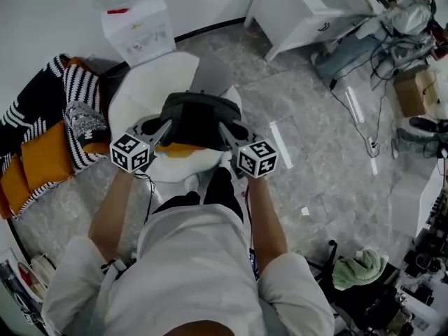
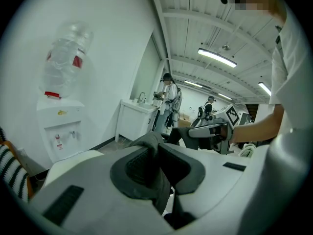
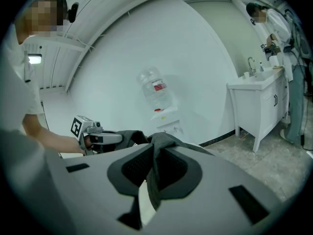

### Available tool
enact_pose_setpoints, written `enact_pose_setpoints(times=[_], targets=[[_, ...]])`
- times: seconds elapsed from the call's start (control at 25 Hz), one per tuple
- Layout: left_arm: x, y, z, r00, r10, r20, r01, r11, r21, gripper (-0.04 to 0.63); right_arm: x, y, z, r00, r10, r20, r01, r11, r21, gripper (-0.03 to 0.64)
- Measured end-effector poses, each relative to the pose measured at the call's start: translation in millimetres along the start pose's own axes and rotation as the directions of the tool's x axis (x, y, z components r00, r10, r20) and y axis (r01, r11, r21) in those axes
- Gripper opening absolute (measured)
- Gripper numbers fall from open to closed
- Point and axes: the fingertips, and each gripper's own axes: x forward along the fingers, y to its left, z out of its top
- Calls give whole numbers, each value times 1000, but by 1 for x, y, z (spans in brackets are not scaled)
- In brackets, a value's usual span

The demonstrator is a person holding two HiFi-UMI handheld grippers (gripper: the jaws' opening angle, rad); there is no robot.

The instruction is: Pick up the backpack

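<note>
The backpack [image 1: 198, 116] is dark grey with an orange underside [image 1: 179, 150] and hangs between my two grippers, above a white rounded seat [image 1: 148, 82]. My left gripper [image 1: 166, 126] holds its left side and my right gripper [image 1: 224, 127] its right side. In the left gripper view, the left gripper [image 2: 157, 153] is shut on a fold of the dark backpack fabric [image 2: 149, 142], and the right gripper [image 2: 215, 130] shows beyond it. In the right gripper view, the right gripper [image 3: 152, 160] is likewise shut on a fold of backpack fabric [image 3: 161, 142], with the left gripper [image 3: 98, 137] at the far side.
Striped black-and-white and orange cushions [image 1: 49, 142] lie at the left. A water dispenser [image 1: 138, 26] stands against the wall behind the seat. A white cabinet [image 1: 308, 5] and a seated person [image 1: 402, 16] are at the far right, with cables and a cardboard box [image 1: 414, 89] on the marble floor.
</note>
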Motion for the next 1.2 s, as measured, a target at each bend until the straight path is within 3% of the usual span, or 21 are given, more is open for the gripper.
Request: enact_pose_setpoints(times=[0.48, 0.8, 1.2], targets=[[-39, -47, 45, 993, -79, 90, 74, 995, 64, 40, -53, 48, 38, 996, -20, 86, 26, 997, -70, 38], [-48, -80, 72, 987, -76, 142, 68, 996, 57, 40, -88, 63, 56, 990, 33, 139, -26, 998, -48, 40], [-45, -116, 110, 981, -45, 187, 25, 994, 108, 40, -128, 62, 89, 977, 96, 188, -85, 994, -64, 38]])
